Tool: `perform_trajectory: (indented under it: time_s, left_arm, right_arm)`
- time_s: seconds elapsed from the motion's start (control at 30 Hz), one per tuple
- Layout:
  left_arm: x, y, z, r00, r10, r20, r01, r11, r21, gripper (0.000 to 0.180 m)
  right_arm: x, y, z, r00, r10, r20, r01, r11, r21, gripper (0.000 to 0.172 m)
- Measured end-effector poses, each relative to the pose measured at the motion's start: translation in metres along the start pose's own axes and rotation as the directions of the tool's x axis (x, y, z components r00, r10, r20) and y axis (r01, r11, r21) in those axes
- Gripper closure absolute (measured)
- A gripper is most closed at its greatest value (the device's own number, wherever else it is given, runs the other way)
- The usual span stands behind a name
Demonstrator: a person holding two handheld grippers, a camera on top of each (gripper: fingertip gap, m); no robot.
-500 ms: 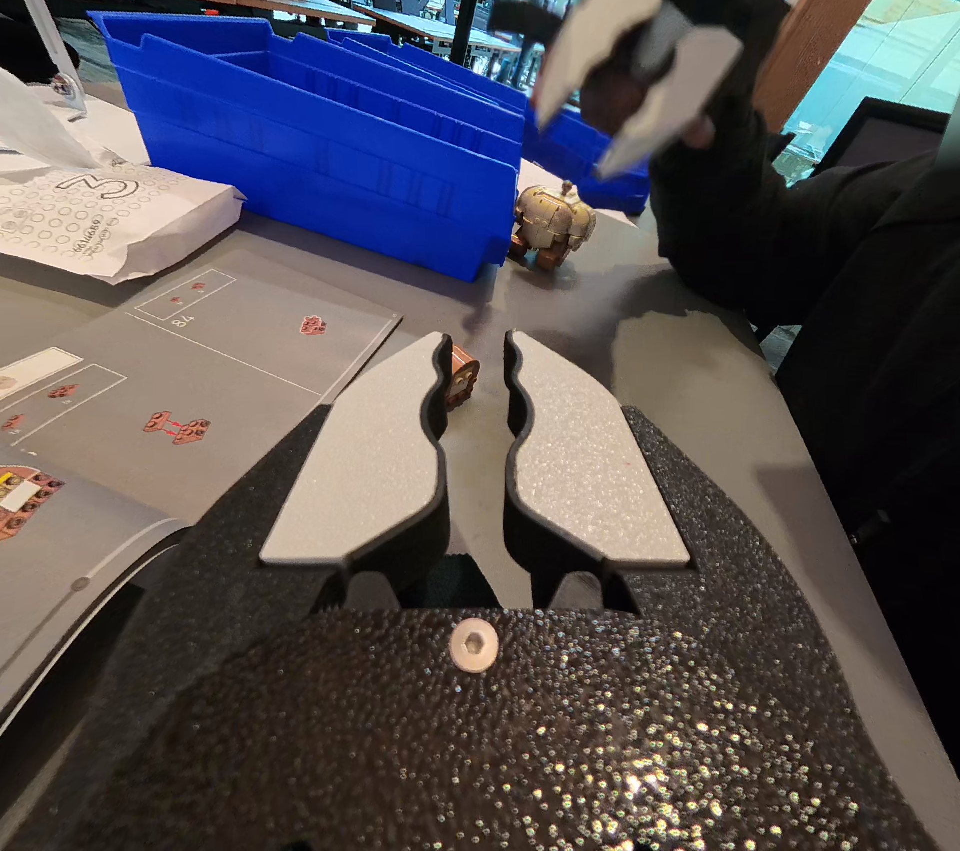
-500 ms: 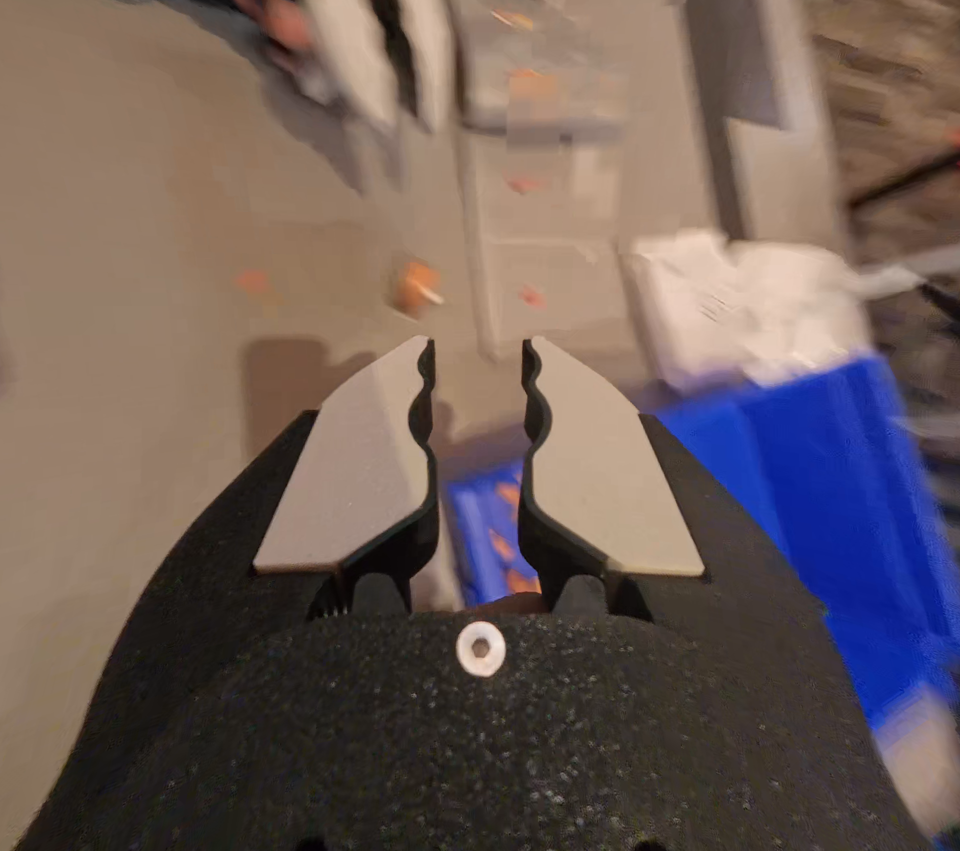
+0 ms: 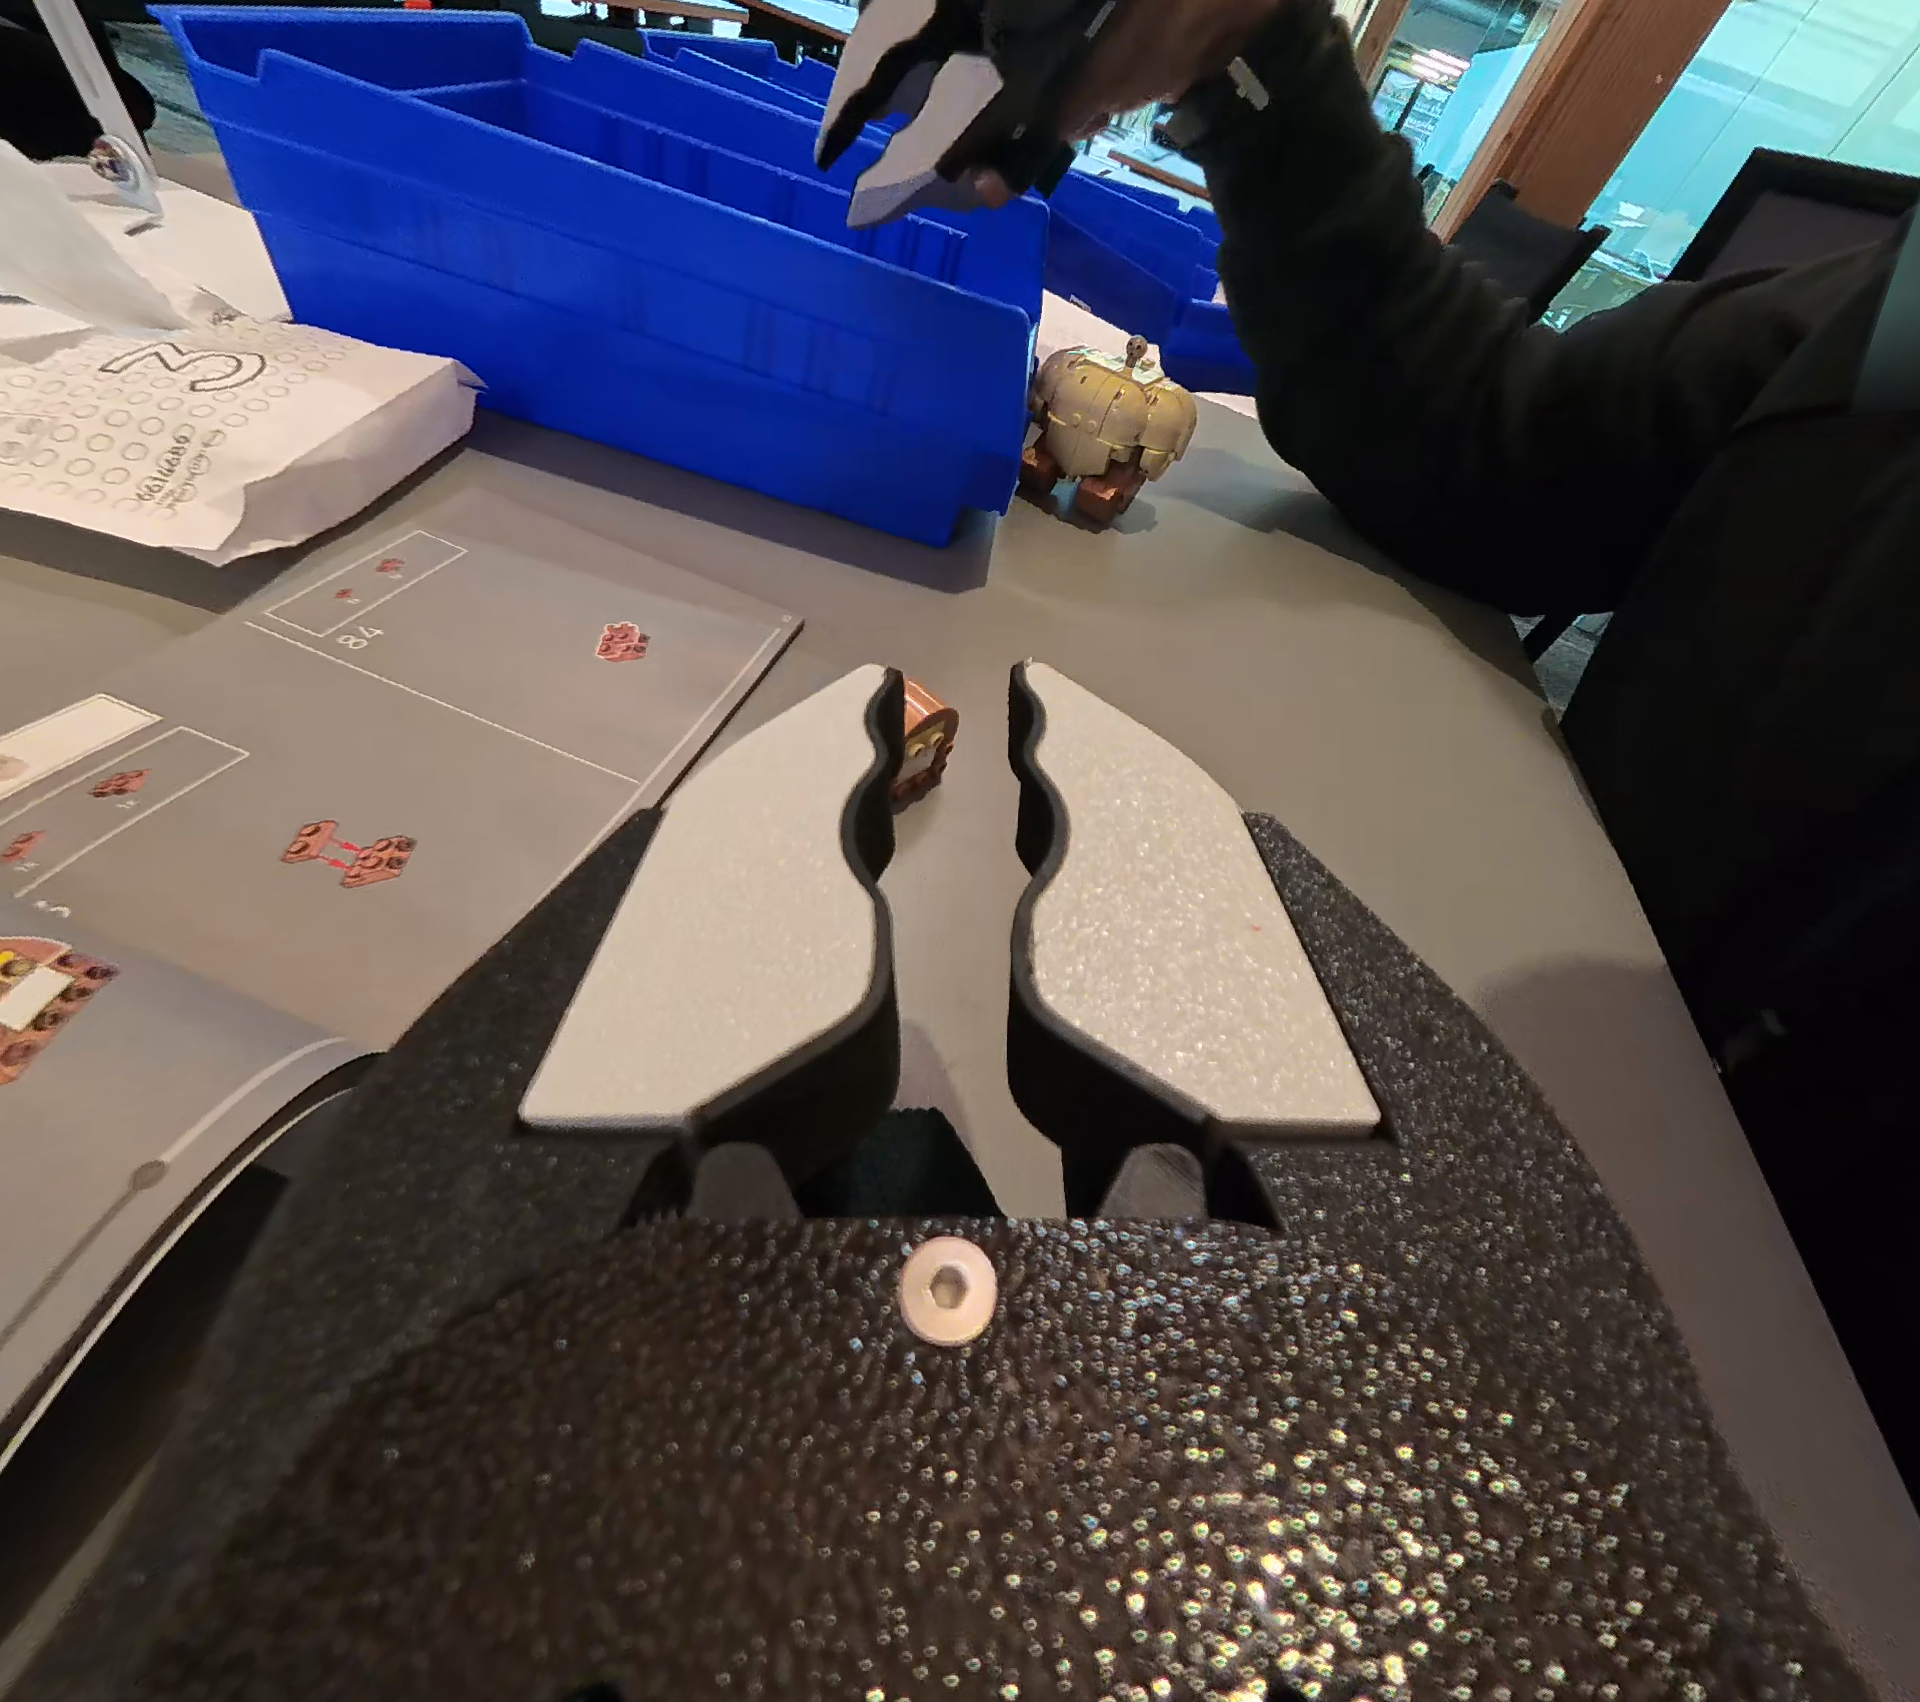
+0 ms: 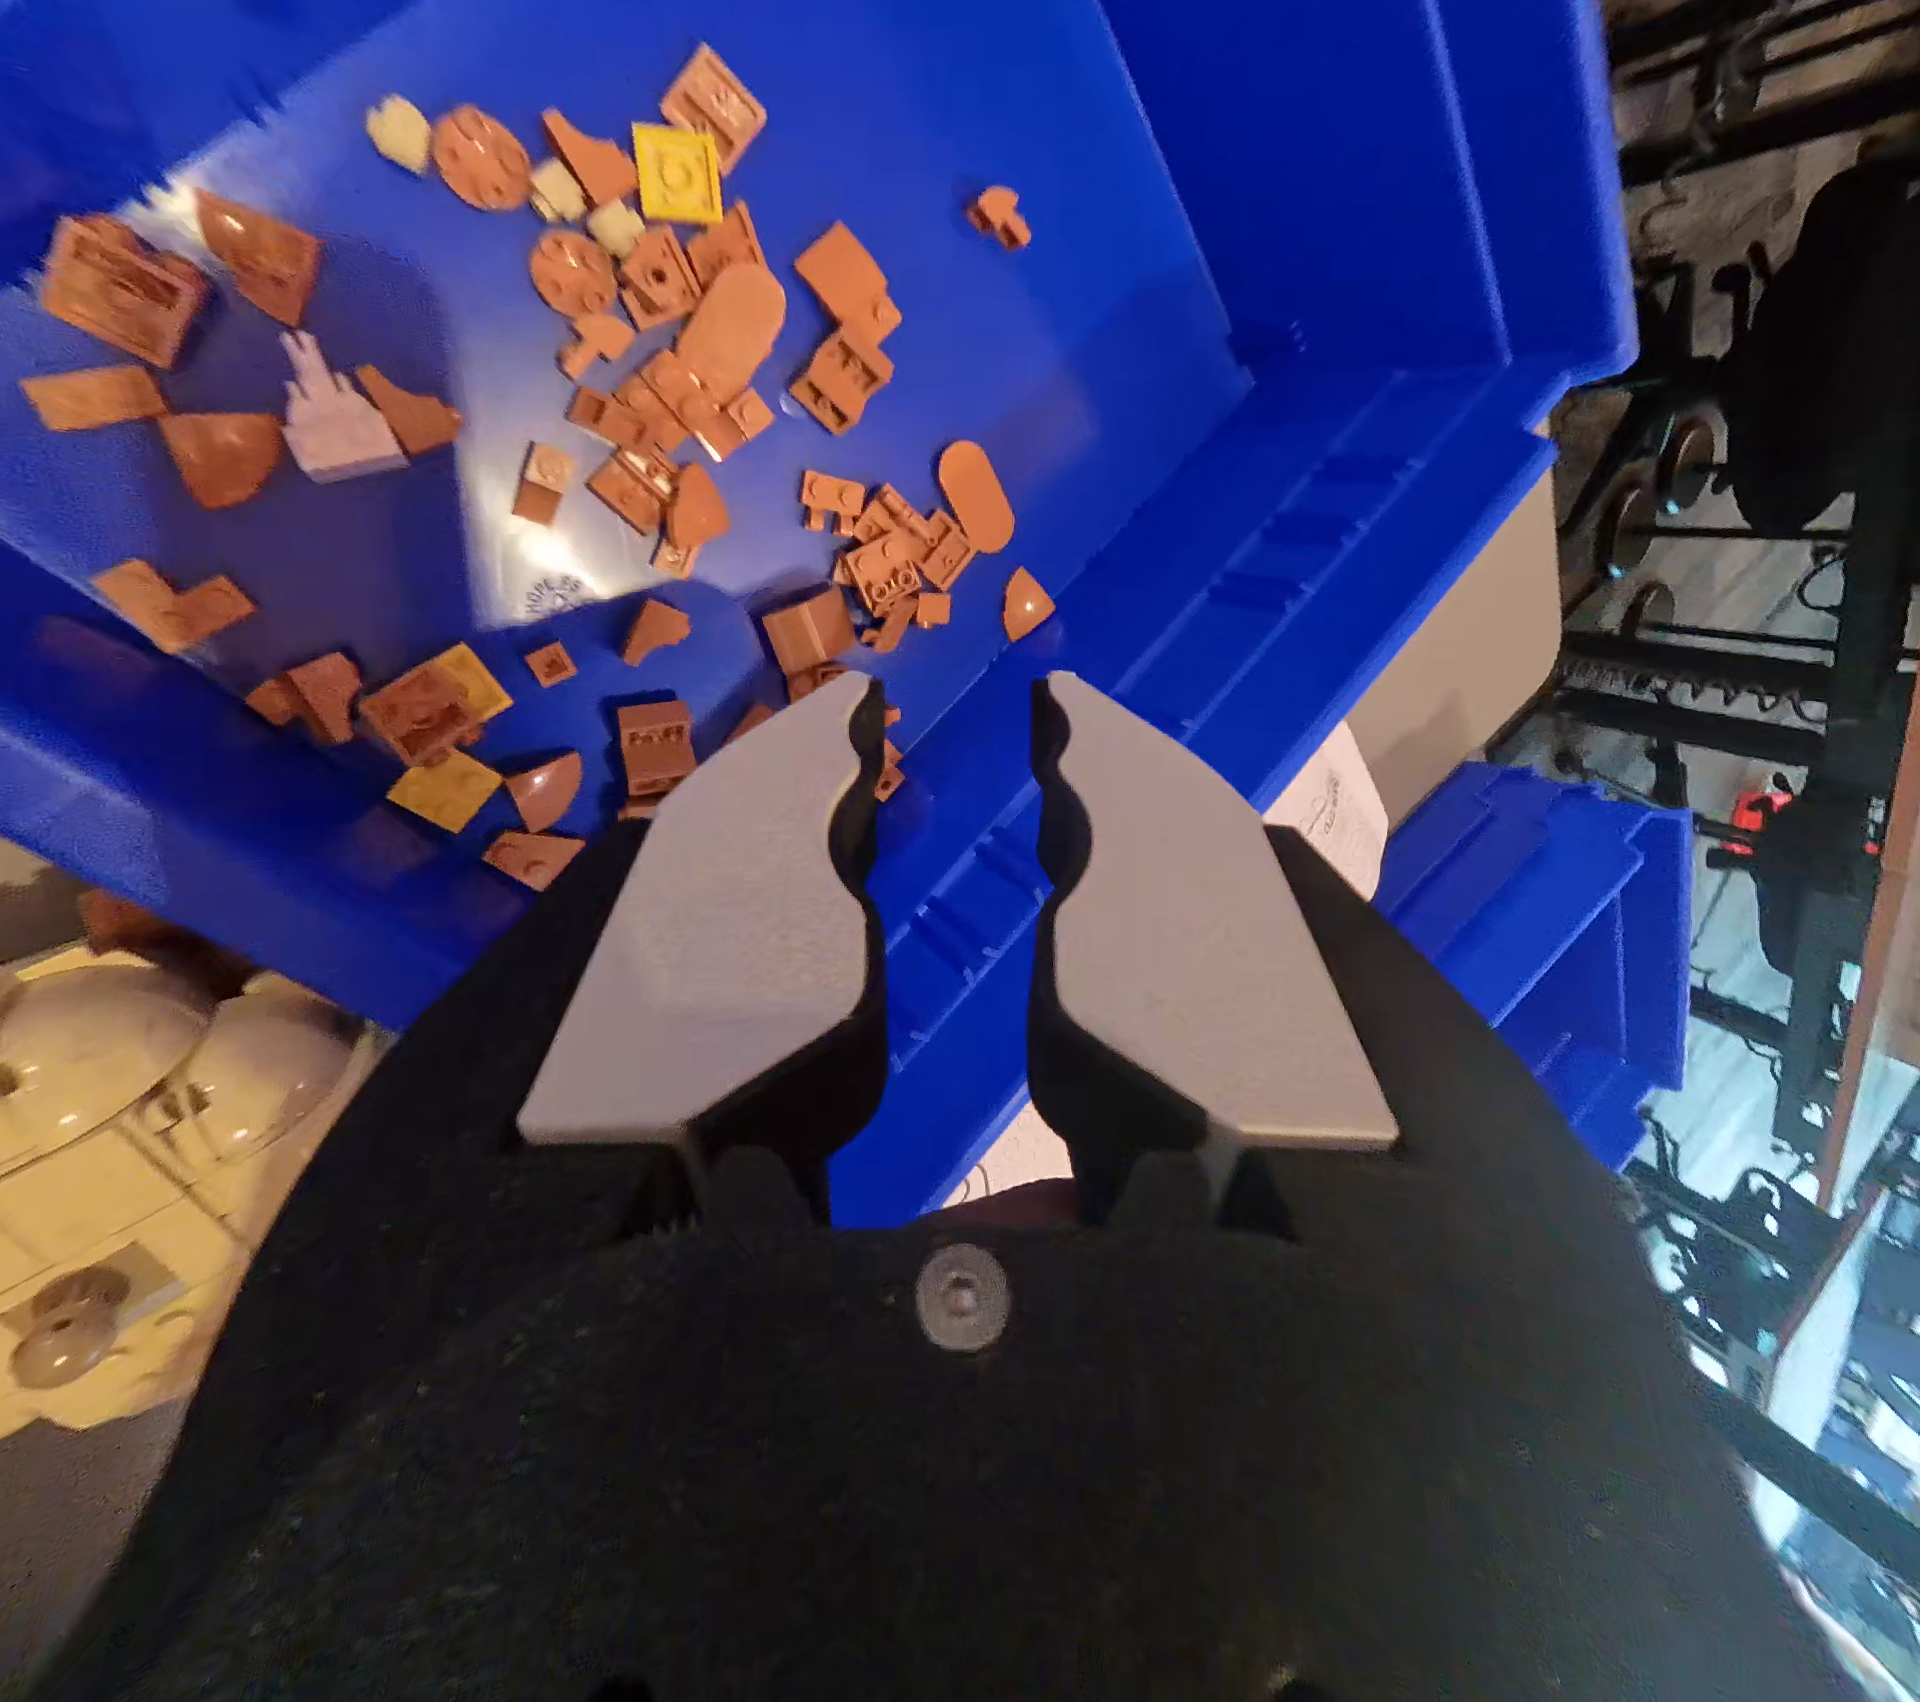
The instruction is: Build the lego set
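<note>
My left gripper (image 3: pixel 951 686) rests low over the grey table (image 3: pixel 1299 717), its jaws apart. A small brown brick piece (image 3: pixel 925 743) stands on the table between the fingers, against the left pad, with a clear gap to the right pad. My right gripper (image 4: pixel 956 696) is open and empty, pointing down into a blue bin (image 4: pixel 1247 94) that holds several loose brown bricks (image 4: pixel 675 364) and a yellow plate (image 4: pixel 677 174). The right gripper also shows in the left wrist view (image 3: pixel 894 135), held in the air above the blue bin (image 3: pixel 623 281).
A tan and brown brick model (image 3: pixel 1112 426) stands by the bin's corner, also in the right wrist view (image 4: pixel 125 1133). An open instruction booklet (image 3: pixel 416 717) and a white paper bag (image 3: pixel 208 437) lie at left. More blue bins (image 4: pixel 1538 925) stand behind. A person's dark sleeve (image 3: pixel 1455 405) reaches across at right. About 35 centimeters separates my left fingertips from my right.
My right gripper has swung from above the table to over the blue bin, and its jaws have narrowed a little. My left gripper and the brown piece have not moved.
</note>
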State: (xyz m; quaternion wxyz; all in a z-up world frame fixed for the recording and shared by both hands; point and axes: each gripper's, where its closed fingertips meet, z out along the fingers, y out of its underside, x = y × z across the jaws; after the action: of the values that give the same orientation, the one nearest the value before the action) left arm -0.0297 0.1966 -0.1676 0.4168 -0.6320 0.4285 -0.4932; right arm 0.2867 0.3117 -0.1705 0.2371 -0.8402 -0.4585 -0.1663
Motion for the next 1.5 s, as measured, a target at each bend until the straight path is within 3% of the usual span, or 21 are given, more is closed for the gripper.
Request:
perform_trajectory:
  time_s: [0.23, 0.57, 0.77, 1.0, 1.5]
  left_arm:
    - [-0.001, 0.003, -0.001, 1.0, -0.007, 0.005, 0.007, 1.0, -0.02, 0.162]
    - [-0.004, -0.001, -0.005, 0.999, -0.047, -0.004, 0.047, 0.999, 0.012, 0.162]
    - [-0.004, -0.001, -0.004, 0.999, -0.047, -0.001, 0.047, 0.999, 0.011, 0.162]
    - [-0.005, 0.001, -0.003, 0.999, -0.052, -0.001, 0.052, 0.999, 0.001, 0.162]
    - [-0.002, 0.002, -0.002, 1.0, -0.029, -0.002, 0.029, 1.0, -0.011, 0.162]
  right_arm:
    - [-0.008, 0.005, 0.019, 0.999, -0.002, 0.052, 0.004, 0.999, -0.038, 0.145]
    - [-0.048, -0.051, -0.015, 0.962, 0.05, 0.268, -0.126, 0.953, 0.277, 0.147]
    - [-0.047, -0.038, -0.011, 0.963, 0.123, 0.24, -0.194, 0.933, 0.302, 0.147]
    - [-0.036, -0.038, -0.022, 0.964, 0.14, 0.227, -0.227, 0.878, 0.422, 0.147]
    - [-0.014, -0.016, -0.017, 0.979, 0.151, 0.139, -0.191, 0.92, 0.343, 0.147]
